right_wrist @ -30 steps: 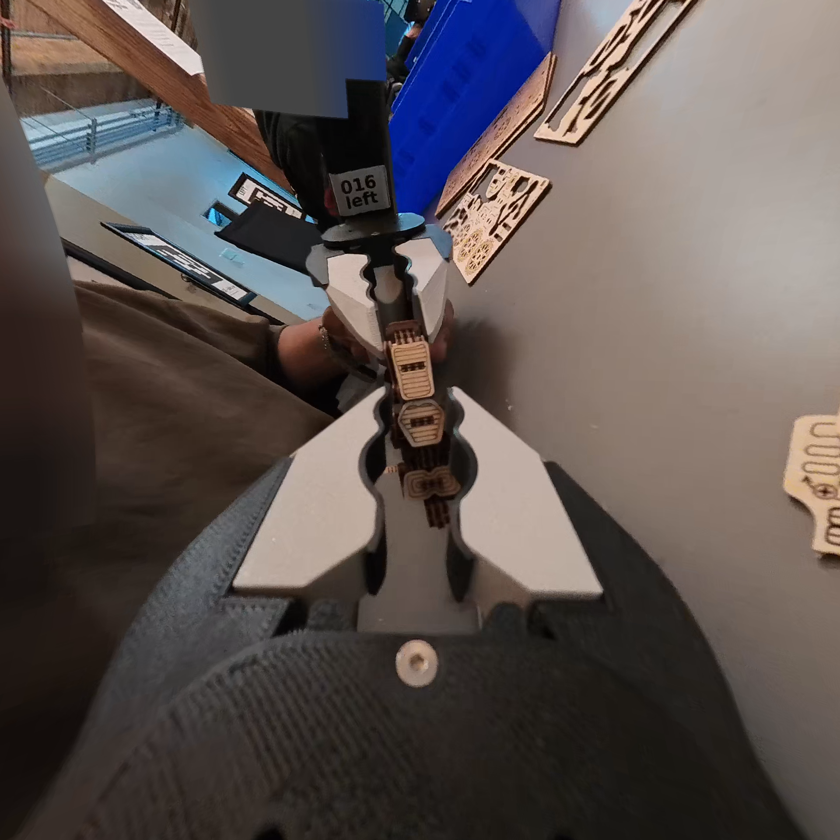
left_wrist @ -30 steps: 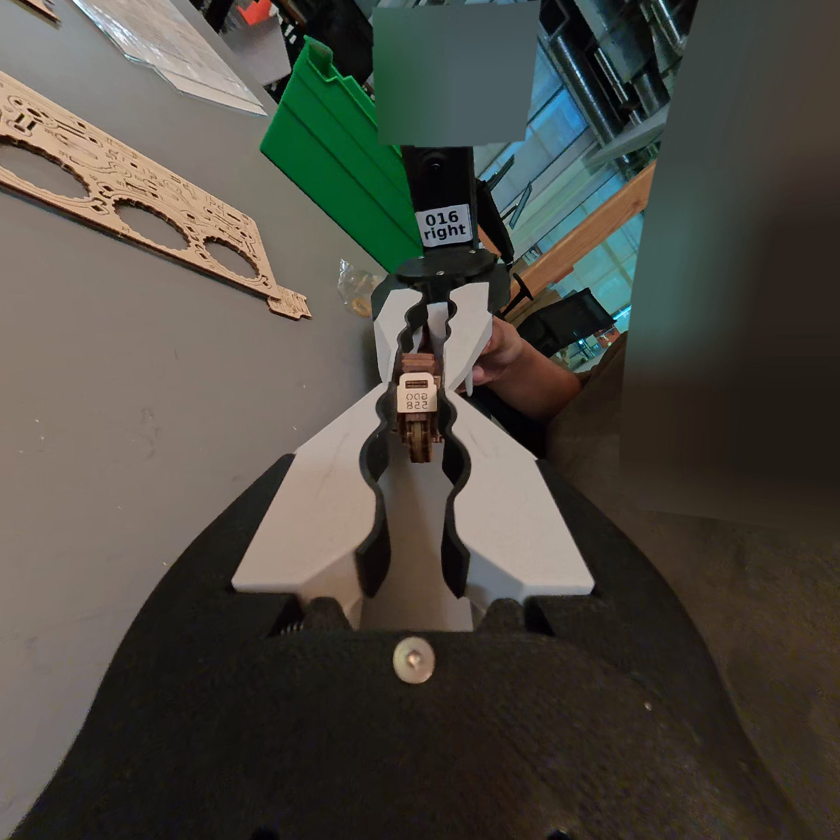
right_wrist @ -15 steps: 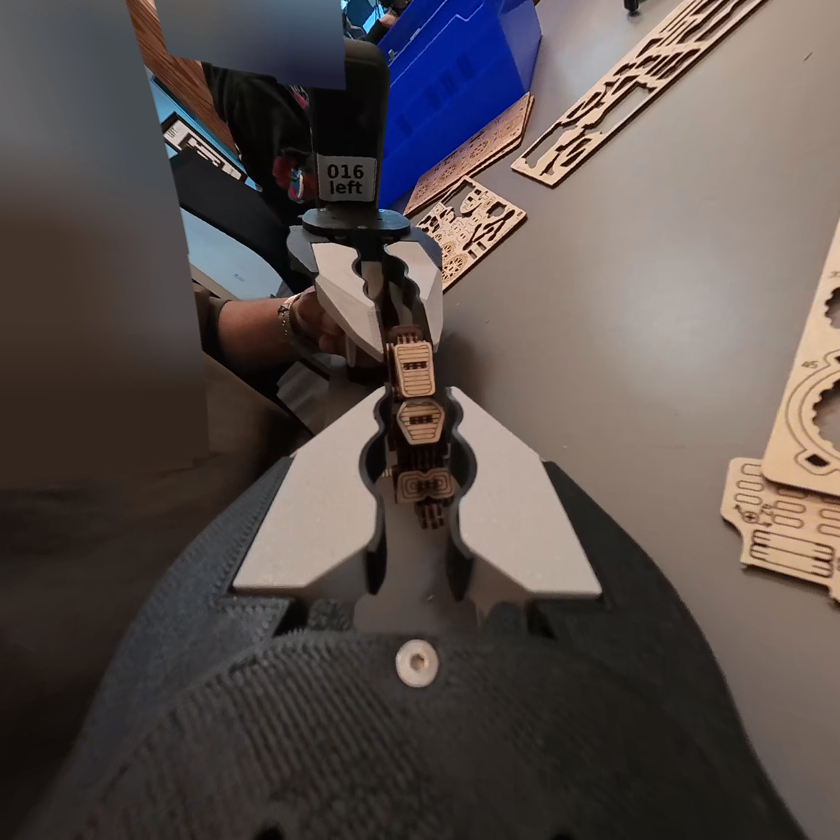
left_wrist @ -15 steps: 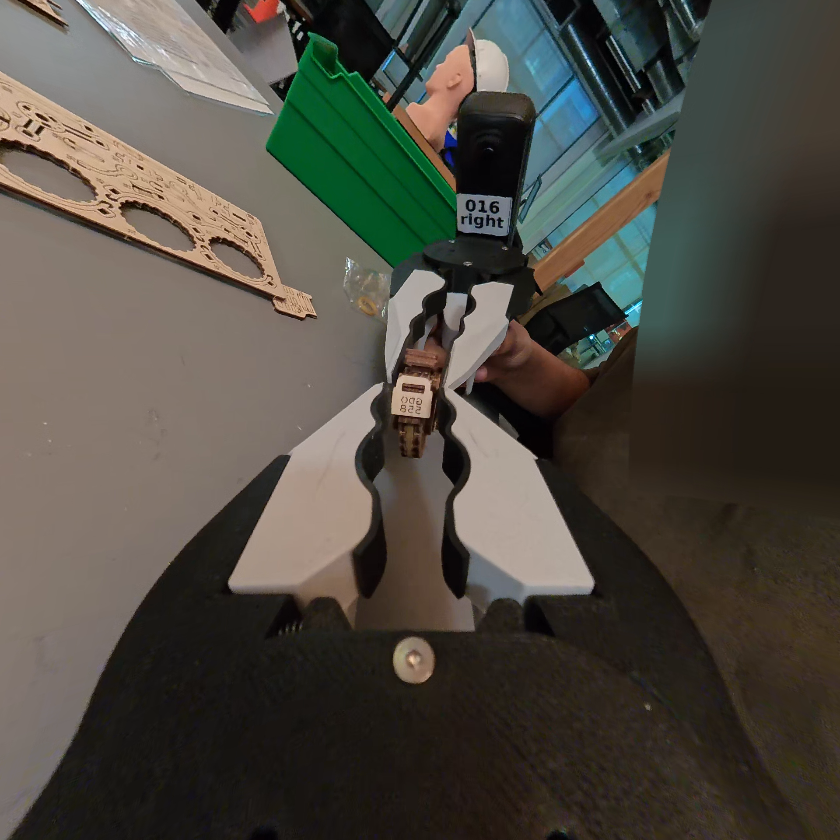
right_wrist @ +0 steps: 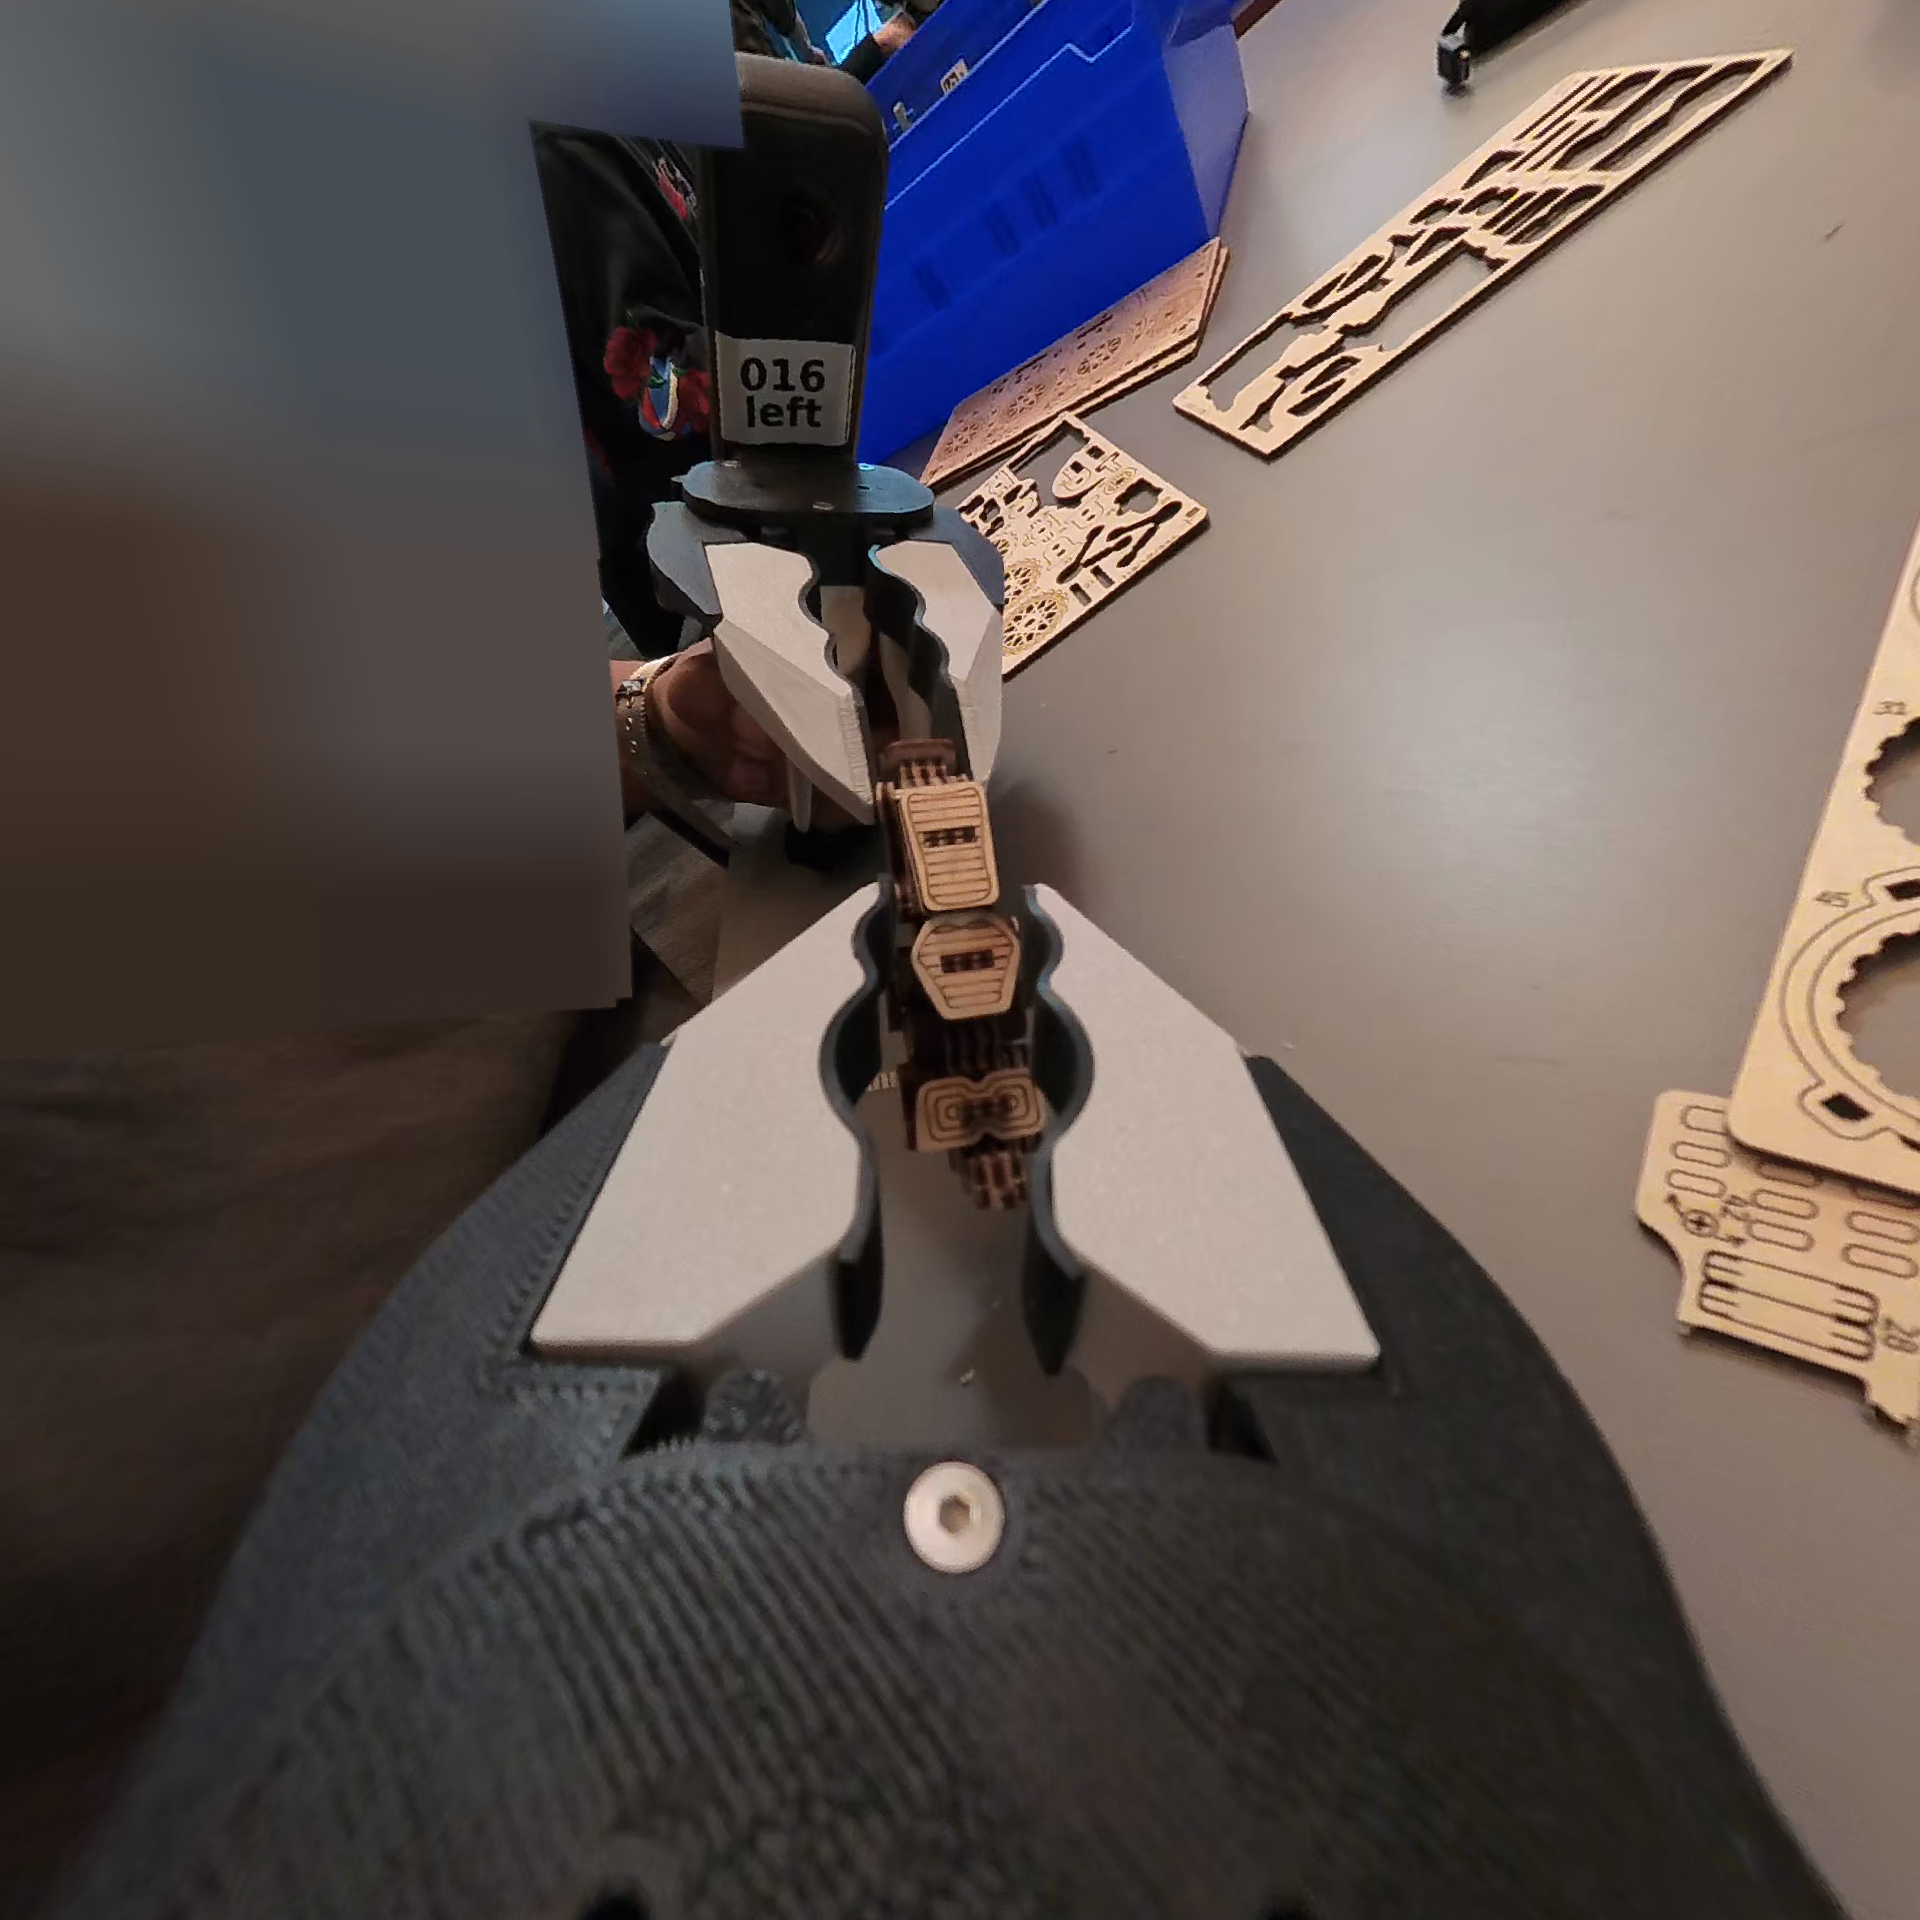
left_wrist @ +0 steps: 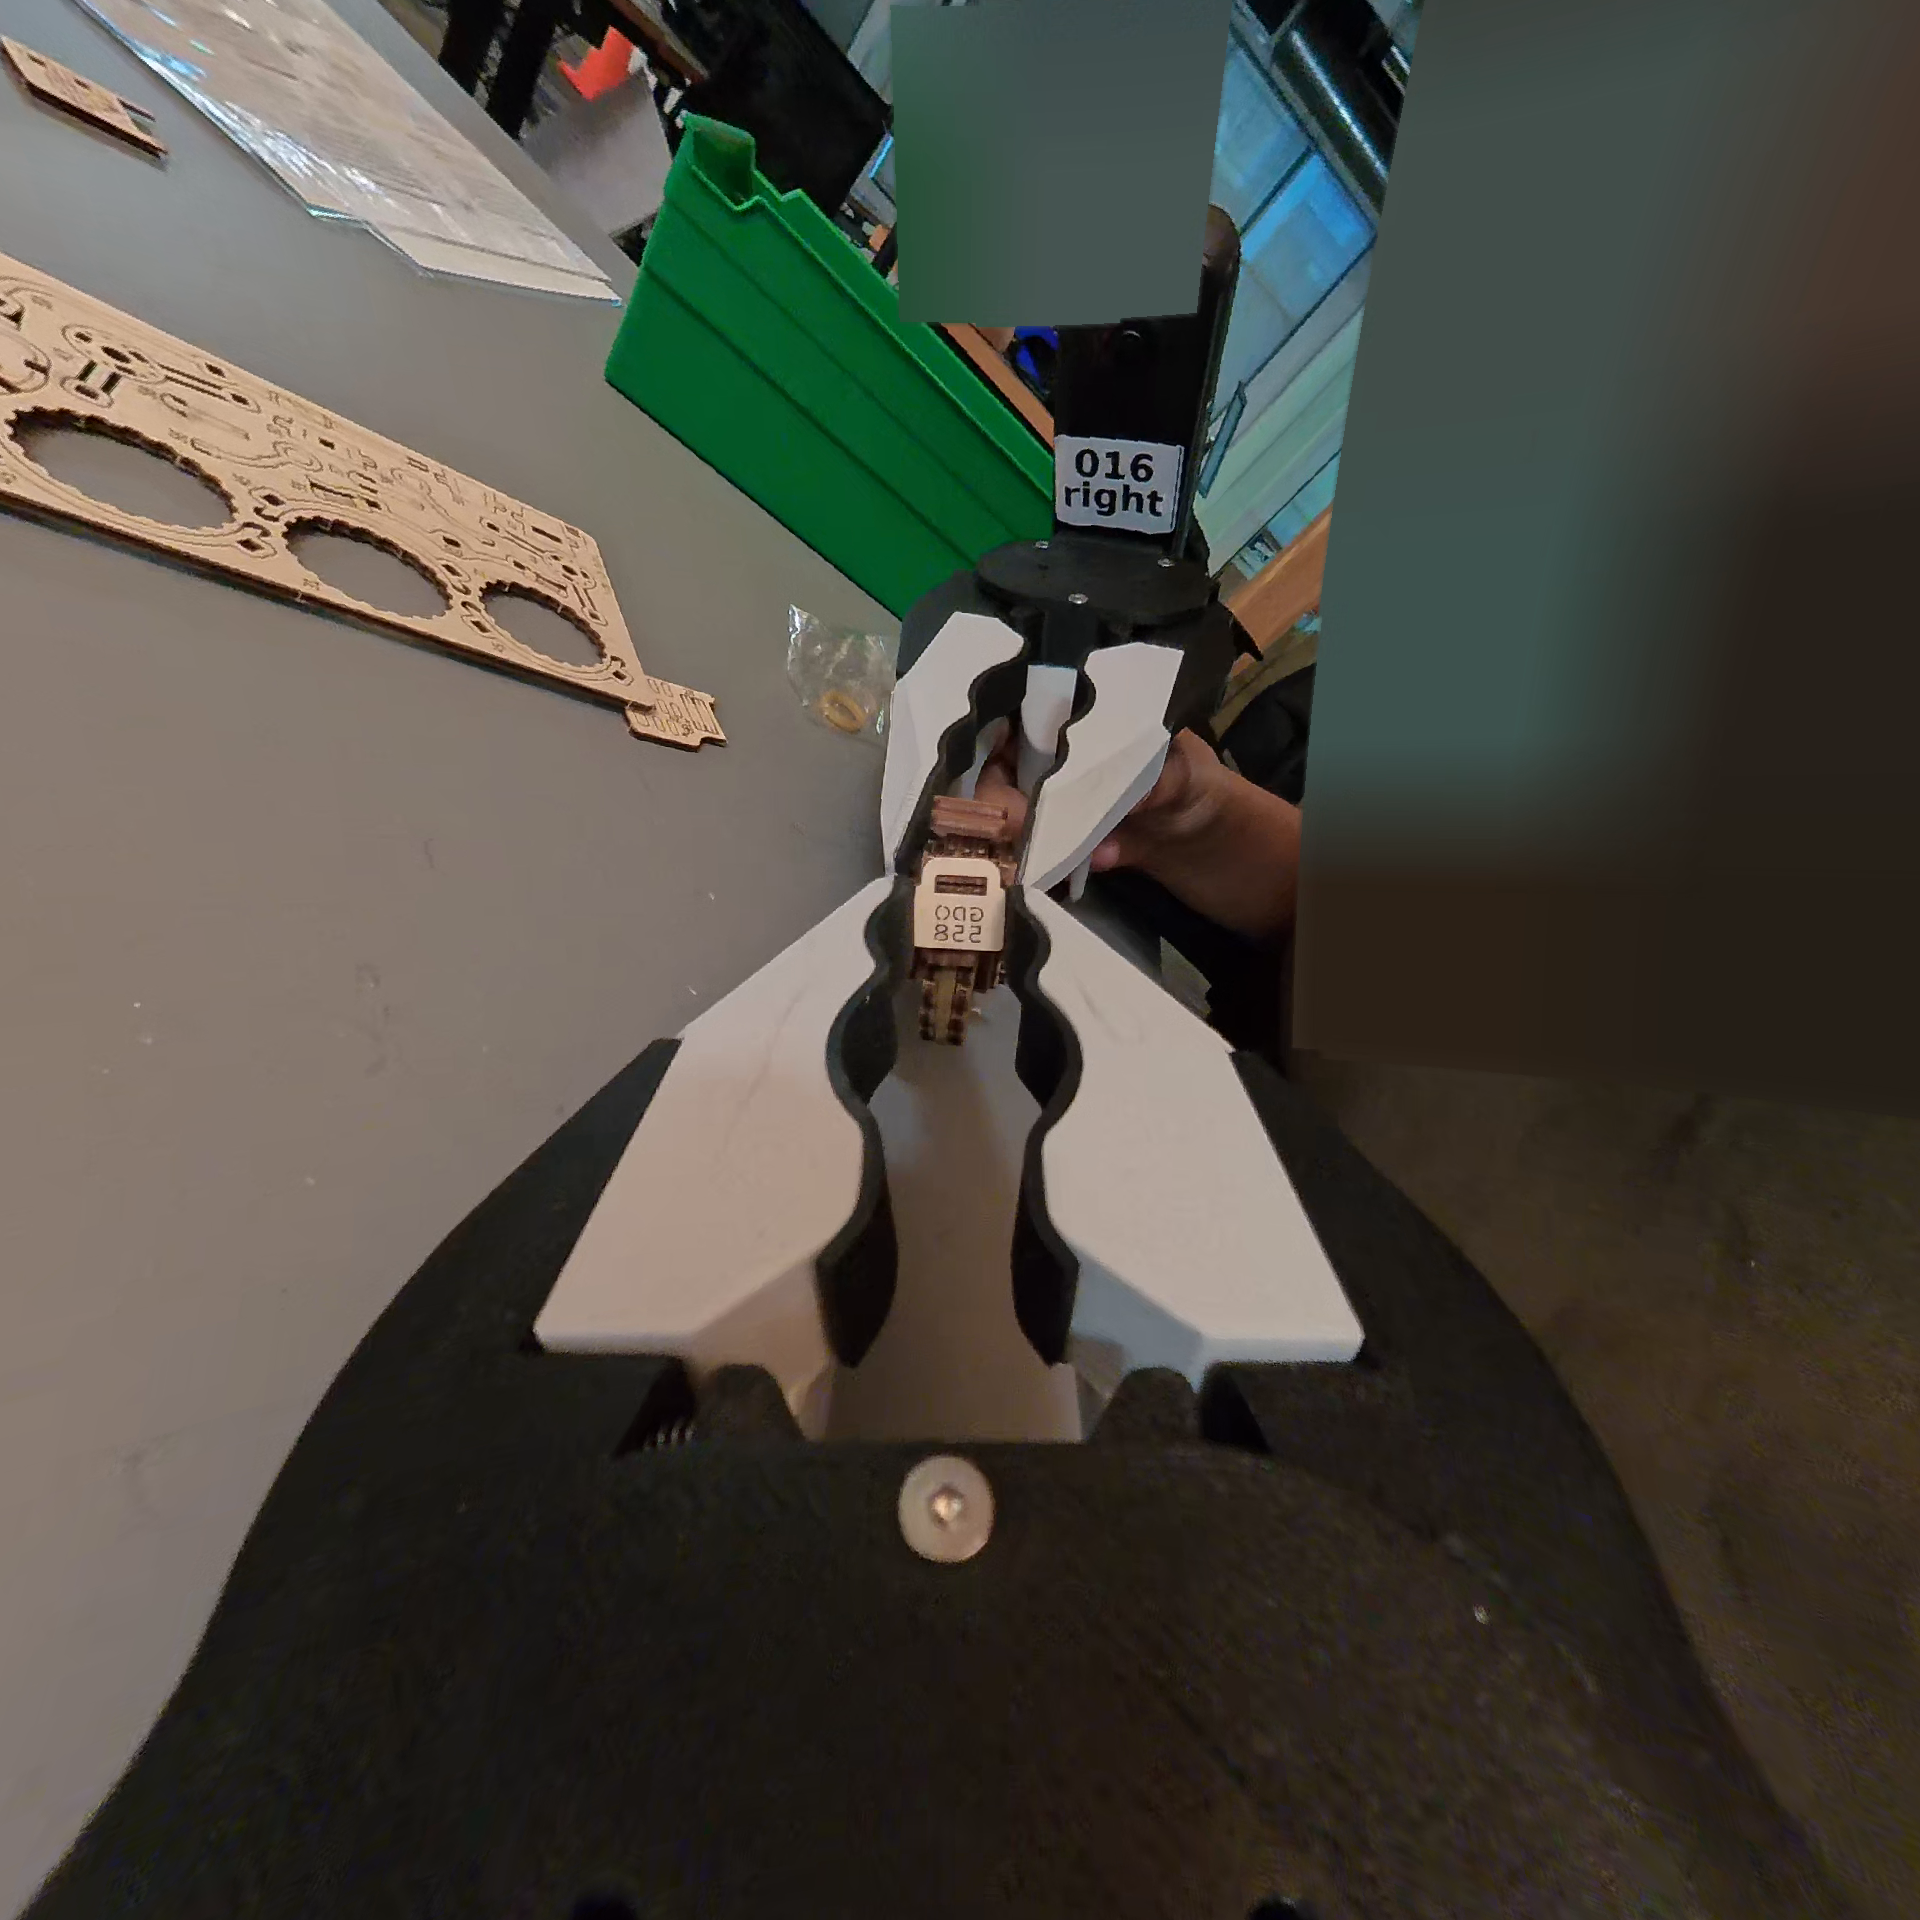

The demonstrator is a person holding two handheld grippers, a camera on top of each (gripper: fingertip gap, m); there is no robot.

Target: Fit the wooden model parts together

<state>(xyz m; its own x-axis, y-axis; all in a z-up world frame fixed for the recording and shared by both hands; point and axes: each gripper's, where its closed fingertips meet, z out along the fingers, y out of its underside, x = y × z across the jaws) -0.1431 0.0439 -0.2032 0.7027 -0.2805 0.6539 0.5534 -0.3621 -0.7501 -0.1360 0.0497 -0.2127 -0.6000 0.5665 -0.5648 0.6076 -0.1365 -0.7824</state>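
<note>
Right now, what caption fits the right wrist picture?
Two grippers, right and left, pinch one wooden model above a grey table.

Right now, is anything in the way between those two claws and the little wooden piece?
Nothing visible. The left gripper and right gripper both already clamp the wooden model assembly, one at each end, held above the table.

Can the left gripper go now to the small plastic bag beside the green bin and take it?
Probably not: the left gripper is shut on the wooden model, which the right gripper also holds. The plastic bag lies uncovered on the table.
</note>
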